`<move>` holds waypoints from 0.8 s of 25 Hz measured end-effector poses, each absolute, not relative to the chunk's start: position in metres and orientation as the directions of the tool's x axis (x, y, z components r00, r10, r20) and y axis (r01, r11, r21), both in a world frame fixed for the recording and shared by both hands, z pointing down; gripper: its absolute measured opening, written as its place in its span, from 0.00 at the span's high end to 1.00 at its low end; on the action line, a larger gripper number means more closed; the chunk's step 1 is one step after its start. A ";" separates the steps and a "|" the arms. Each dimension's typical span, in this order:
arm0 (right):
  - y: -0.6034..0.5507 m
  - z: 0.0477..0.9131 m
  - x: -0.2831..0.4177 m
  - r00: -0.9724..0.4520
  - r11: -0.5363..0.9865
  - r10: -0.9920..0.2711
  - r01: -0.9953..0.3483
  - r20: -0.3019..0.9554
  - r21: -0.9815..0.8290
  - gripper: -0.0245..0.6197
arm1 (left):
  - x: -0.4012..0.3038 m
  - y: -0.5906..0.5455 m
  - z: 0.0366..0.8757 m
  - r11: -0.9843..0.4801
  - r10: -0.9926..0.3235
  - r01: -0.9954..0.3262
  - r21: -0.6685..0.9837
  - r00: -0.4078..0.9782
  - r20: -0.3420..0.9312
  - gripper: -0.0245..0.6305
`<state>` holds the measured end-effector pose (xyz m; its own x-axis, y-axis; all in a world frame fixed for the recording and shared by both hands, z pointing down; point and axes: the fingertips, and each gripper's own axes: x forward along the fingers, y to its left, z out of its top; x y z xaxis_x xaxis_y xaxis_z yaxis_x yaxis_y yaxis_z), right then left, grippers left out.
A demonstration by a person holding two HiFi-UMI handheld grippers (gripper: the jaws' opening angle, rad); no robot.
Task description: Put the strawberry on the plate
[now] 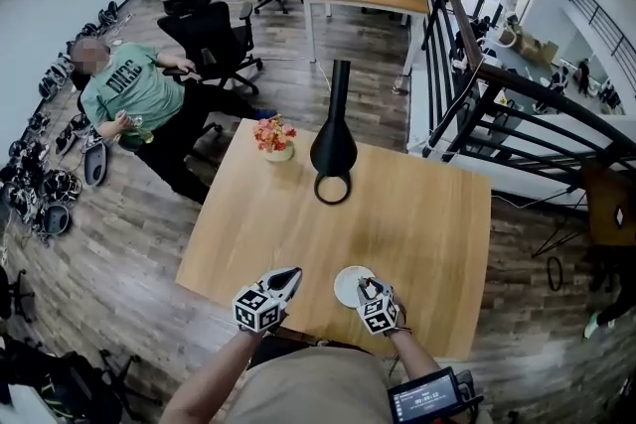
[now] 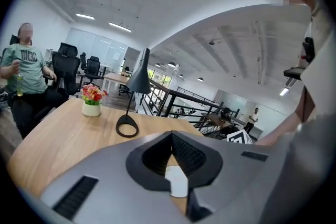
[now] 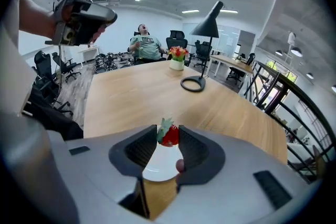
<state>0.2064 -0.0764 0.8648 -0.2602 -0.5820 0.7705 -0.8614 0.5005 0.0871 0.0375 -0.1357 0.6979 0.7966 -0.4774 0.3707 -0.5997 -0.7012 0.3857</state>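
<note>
The pale wooden table [image 1: 417, 223] fills the middle of the head view, on a dark plank floor [image 1: 129, 243]; beyond its far left corner a person in a green shirt [image 1: 129, 89] sits leaning back beside a black office chair [image 1: 214, 40]; a black desk lamp [image 1: 334, 144] with a ring base stands near the table's far edge, with a small white pot of red and orange flowers [image 1: 275, 138] just to its left. At the near edge lies a small white plate [image 1: 348, 287], between the two grippers. The left gripper [image 1: 290, 277] is to the left of the plate and apart from it; its jaws are pressed together with nothing between them (its own view shows only a sliver of the plate past the closed tips). The right gripper [image 1: 369, 289] points steeply down over the plate's right side; its jaws stand partly apart and the pads clamp the strawberry [image 3: 169, 135], red with its green leaves up and to the left; the fruit hangs over the plate, towards its far rim; whether it touches the plate cannot be told.
</note>
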 end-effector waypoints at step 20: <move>-0.070 0.978 0.198 -0.179 0.583 -0.384 -0.808 0.906 0.087 0.76 | -0.006 -0.108 0.691 -0.595 -0.576 -0.674 0.438 0.738 0.353 0.96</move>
<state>0.1981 -0.0696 0.9778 -0.1793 -0.3843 0.9056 -0.8081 0.5825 0.0872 -0.0059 -0.1078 0.6912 0.7377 -0.5757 0.3528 -0.6738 -0.5950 0.4381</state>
